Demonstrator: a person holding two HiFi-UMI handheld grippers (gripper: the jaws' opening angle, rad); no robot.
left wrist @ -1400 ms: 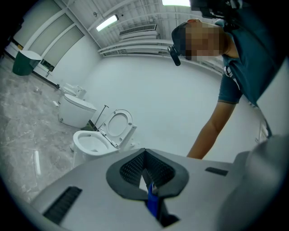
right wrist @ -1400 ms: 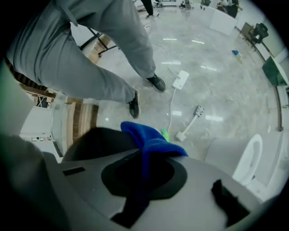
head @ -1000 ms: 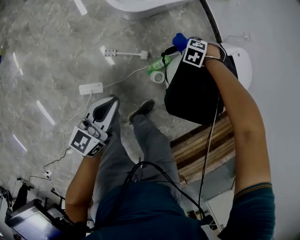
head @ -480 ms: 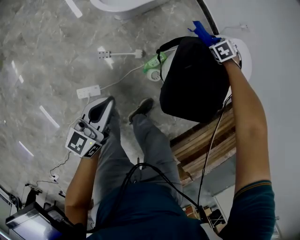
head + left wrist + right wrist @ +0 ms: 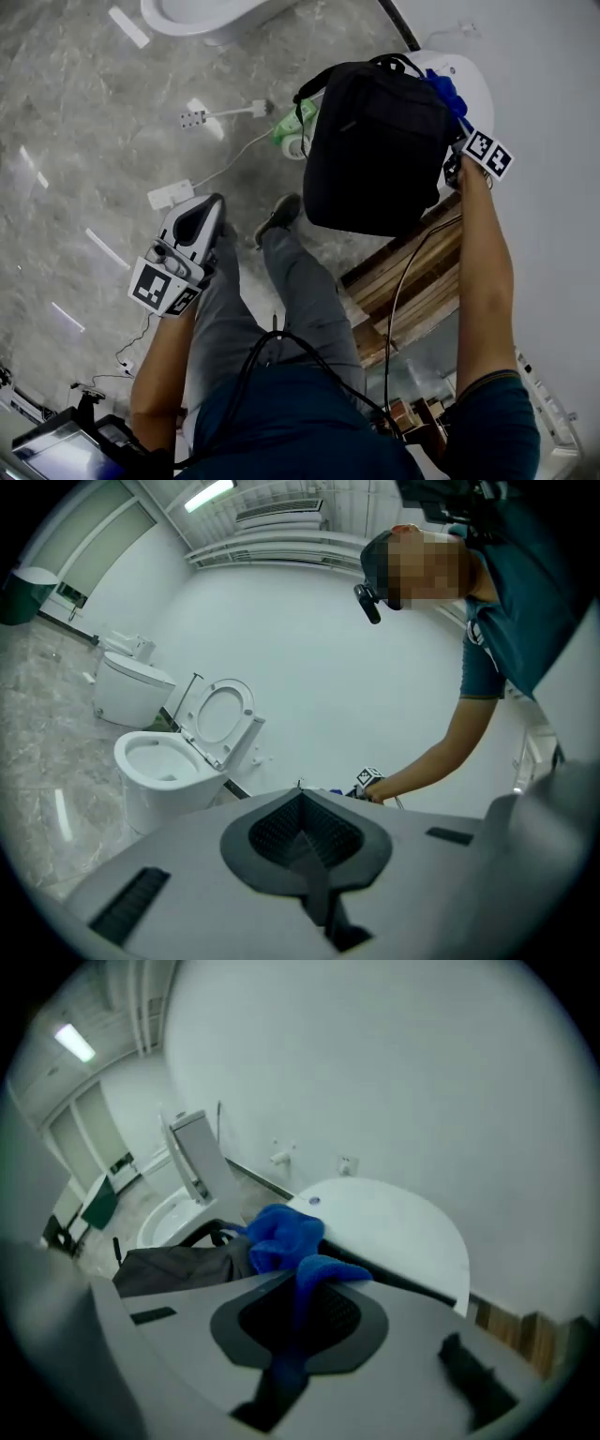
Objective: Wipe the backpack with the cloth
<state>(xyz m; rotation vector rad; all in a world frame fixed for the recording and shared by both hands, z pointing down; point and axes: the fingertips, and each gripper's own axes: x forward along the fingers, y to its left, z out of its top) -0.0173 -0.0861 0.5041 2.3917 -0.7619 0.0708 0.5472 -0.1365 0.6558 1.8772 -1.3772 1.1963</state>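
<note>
Backpack (image 5: 380, 145), black, is lying over the left edge of a white rounded top (image 5: 480, 94), with wooden slats (image 5: 412, 281) showing below its near side. Blue cloth (image 5: 281, 1232) is bunching against the backpack's right edge, on the wall side. Right gripper (image 5: 300, 1297) is clamping the cloth between its jaws, a fold trailing down through them. Left gripper (image 5: 208, 211) is hanging low beside the person's leg, well apart from the backpack, jaws pressed together on nothing. Toilet (image 5: 169, 771), seat raised, is standing beyond it.
</note>
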